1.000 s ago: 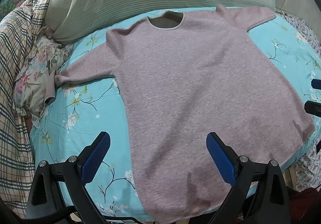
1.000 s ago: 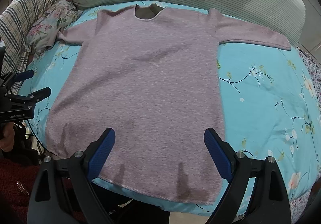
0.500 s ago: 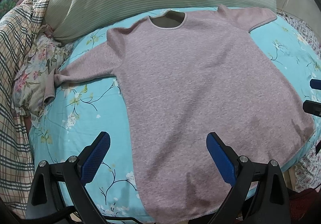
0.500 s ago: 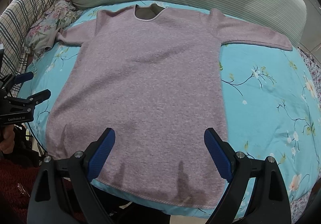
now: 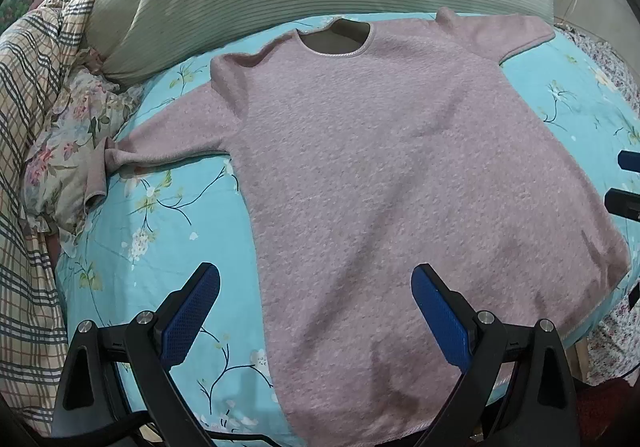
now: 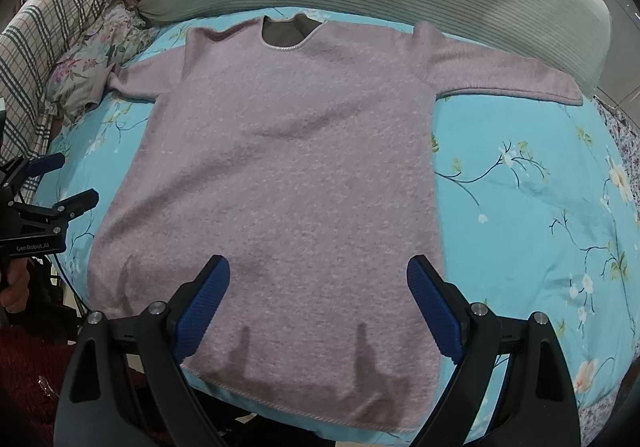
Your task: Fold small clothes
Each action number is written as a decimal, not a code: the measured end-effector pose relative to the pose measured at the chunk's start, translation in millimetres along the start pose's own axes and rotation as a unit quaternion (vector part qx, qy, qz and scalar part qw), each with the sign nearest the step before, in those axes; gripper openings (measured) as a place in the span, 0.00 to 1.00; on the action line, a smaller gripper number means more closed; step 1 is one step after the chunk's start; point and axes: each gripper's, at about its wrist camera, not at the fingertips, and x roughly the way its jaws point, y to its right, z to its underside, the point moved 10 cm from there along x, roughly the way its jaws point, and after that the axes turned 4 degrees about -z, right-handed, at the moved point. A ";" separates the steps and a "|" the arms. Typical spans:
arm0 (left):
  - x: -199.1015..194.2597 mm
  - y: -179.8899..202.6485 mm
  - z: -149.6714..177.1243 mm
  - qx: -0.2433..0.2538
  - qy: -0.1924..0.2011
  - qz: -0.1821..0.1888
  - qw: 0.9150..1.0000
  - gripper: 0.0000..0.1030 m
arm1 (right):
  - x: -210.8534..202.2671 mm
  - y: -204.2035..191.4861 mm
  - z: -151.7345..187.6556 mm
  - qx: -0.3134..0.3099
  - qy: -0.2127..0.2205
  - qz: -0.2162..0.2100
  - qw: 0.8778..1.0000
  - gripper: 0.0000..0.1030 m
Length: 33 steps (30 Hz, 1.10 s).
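While the pink top [image 6: 280, 183] lies flat on the turquoise sheet [image 6: 540, 207], left gripper [image 5: 316, 311] and right gripper [image 6: 318, 303] hover level over its hem, jaws apart, holding nothing; hands mostly unseen.

Only one piece of writing could be read: "GenRobot.AI" in small pale letters (the last characters were faint) on the black body of the left gripper [image 6: 60, 181], which showed at the left edge of the right wrist view, just left of the pink garment's [image 6: 288, 175] hem corner. Nothing on the garment or the bedding carried legible text.
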 end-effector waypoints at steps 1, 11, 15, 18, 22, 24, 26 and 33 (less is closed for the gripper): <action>0.2 -0.6 -1.0 0.000 0.003 0.000 1.000 0.94 | -0.4 1.9 -2.4 0.002 0.002 -0.002 1.000 0.88; 4.3 6.9 -11.4 -0.005 -0.005 0.012 1.000 0.94 | 1.8 10.6 -12.7 0.002 0.004 -0.010 1.000 0.88; 7.8 10.7 -16.0 -0.003 -0.005 0.010 1.000 0.94 | 7.4 19.8 -15.3 0.020 0.002 -0.028 0.999 0.88; 12.5 9.5 -19.7 -0.007 -0.004 0.007 1.000 0.94 | 13.9 44.0 -23.5 0.049 0.005 -0.036 0.998 0.88; 24.4 2.0 -31.7 -0.024 -0.003 -0.001 1.000 0.94 | 27.2 102.4 -42.7 0.115 0.017 -0.045 0.992 0.88; 34.4 -3.8 -42.3 -0.041 -0.005 -0.007 0.999 0.94 | 35.4 139.7 -54.2 0.152 0.027 -0.039 0.987 0.88; 42.7 -6.5 -53.4 -0.053 -0.006 -0.010 0.999 0.94 | 46.4 181.5 -67.7 0.192 0.041 -0.035 0.980 0.88; 72.7 -8.5 -90.9 -0.074 -0.008 -0.024 0.997 0.94 | 75.8 330.4 -119.5 0.321 0.100 -0.008 0.942 0.66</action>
